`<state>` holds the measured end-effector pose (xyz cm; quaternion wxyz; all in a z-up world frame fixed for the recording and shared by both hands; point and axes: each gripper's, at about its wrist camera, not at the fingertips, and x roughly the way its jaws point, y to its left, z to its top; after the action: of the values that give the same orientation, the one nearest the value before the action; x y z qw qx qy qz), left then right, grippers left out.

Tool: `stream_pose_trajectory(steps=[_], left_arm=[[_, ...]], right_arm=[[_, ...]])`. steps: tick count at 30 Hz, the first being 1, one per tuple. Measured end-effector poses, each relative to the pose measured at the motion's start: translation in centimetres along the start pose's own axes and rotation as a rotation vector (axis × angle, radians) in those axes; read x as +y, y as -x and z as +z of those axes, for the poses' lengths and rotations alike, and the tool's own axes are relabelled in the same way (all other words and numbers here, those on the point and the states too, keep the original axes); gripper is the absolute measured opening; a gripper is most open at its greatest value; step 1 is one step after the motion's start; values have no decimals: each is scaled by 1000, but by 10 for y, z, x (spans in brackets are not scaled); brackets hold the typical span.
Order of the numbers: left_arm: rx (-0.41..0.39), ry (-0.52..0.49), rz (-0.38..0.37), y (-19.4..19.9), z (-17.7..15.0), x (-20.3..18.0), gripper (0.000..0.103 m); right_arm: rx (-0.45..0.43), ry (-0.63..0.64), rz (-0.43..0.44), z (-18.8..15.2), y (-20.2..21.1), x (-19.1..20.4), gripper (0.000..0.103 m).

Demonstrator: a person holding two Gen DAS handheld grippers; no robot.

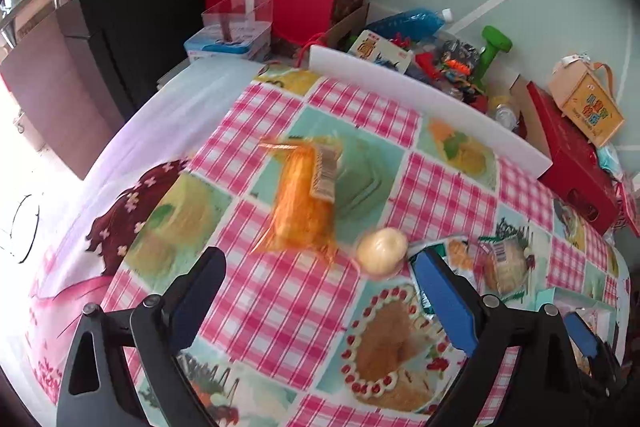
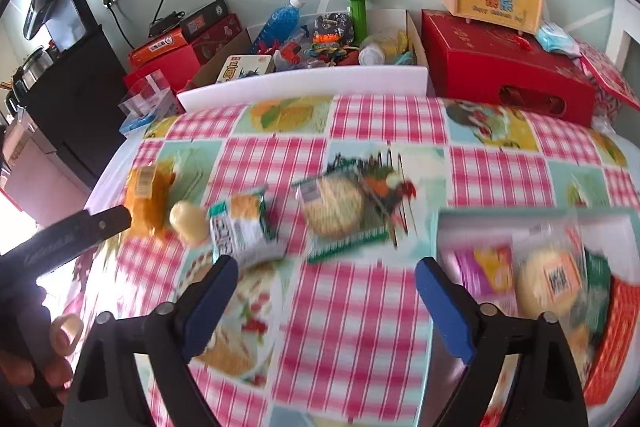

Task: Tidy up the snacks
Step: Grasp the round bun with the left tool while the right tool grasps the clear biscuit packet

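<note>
**Both grippers empty over the snack spread**

Four loose snacks lay in a row on the checked table: orange packet, small round pale snack, green-and-white packet, and a round cookie in clear wrap. A box at the right edge already held several wrapped snacks, blurred, contents hard to name.

Handling, judged: all looked light. The orange packet was soft crinkly film, slippery, likely to buckle; best pinched across its narrow middle, not at the sealed end. The round pale snack looked smooth and apt to roll or squirt out; take it across the widest part, gently. The cookie was probably brittle, so grip the wrapper edge.

Left gripper hovered above the table, tilted down and forward, fingers spread wide, nothing between them; orange packet and round snack sat just ahead. Right gripper hung over bare cloth between the cookie and the box, fingers wide apart, empty. The person's left hand showed at the lower left of the right wrist view.
</note>
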<state>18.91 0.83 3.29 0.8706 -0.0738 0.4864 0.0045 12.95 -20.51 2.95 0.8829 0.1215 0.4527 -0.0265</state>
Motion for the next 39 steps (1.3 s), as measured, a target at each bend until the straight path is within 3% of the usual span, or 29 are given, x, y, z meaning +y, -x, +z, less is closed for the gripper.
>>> stream_pose_trajectory(steps=[7, 10, 13, 19, 23, 28, 39], left_arm=[[49, -20, -53, -33, 2, -14, 71], [61, -43, -62, -43, 1, -25, 68], [74, -44, -79, -53, 1, -30, 53], [95, -45, -92, -70, -2, -36, 38], [96, -43, -83, -80, -3, -36, 38], [84, -73, -56, -83, -4, -43, 37], [90, -42, -86, -66, -9, -35, 37]], right_arm=[[74, 32, -2, 29, -36, -2, 81], [111, 32, -7, 35, -54, -4, 75], [140, 45, -16, 38, -69, -4, 71], [179, 85, -45, 34, -92, 0, 62], [171, 121, -83, 32, -99, 6, 55], [155, 146, -113, 29, -102, 11, 54], [127, 92, -105, 18, -89, 9, 53]])
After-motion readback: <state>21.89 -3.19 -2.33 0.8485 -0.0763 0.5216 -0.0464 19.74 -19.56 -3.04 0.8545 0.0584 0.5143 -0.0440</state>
